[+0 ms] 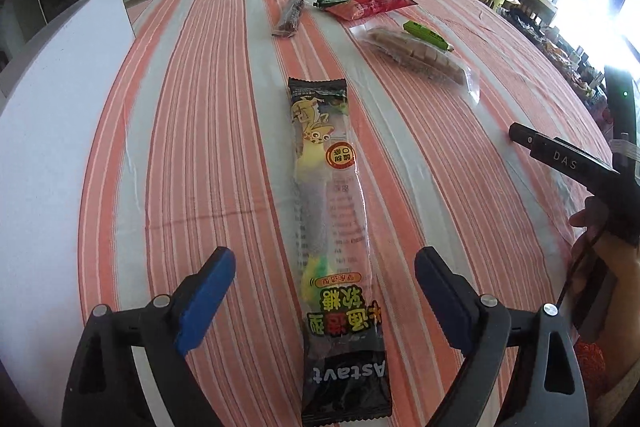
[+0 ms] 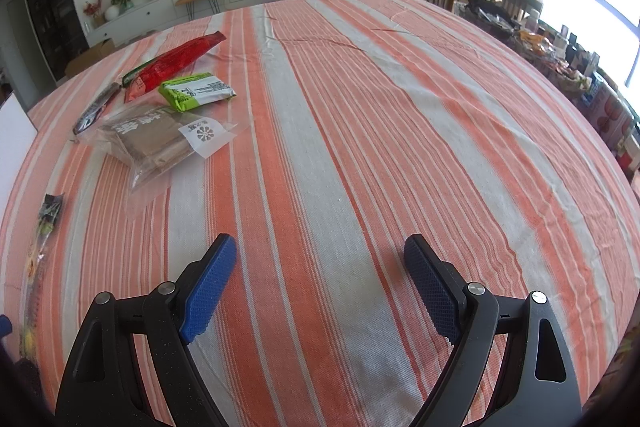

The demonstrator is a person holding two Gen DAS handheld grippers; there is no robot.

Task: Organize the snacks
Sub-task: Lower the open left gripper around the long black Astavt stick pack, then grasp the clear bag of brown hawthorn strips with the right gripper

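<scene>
1. The left gripper (image 1: pixel 324 279) stands with jaws wide apart, nothing pinched; the long gummy candy packet (image 1: pixel 334 227) lies flat on the striped tablecloth (image 1: pixel 200 147) between the blue pads (image 1: pixel 206 299), touching neither.
2. The right gripper (image 2: pixel 320 283) is also spread wide over bare cloth.
3. Farther off lie a red packet (image 2: pixel 176 61), a green packet (image 2: pixel 196 91), a clear bag of brown blocks (image 2: pixel 156 143) and a dark stick packet (image 1: pixel 288 17), close together.

Long candy pack (image 1: pixel 332 227) on tablecloth (image 1: pixel 200 107), other snacks (image 1: pixel 416 53) behind.
</scene>
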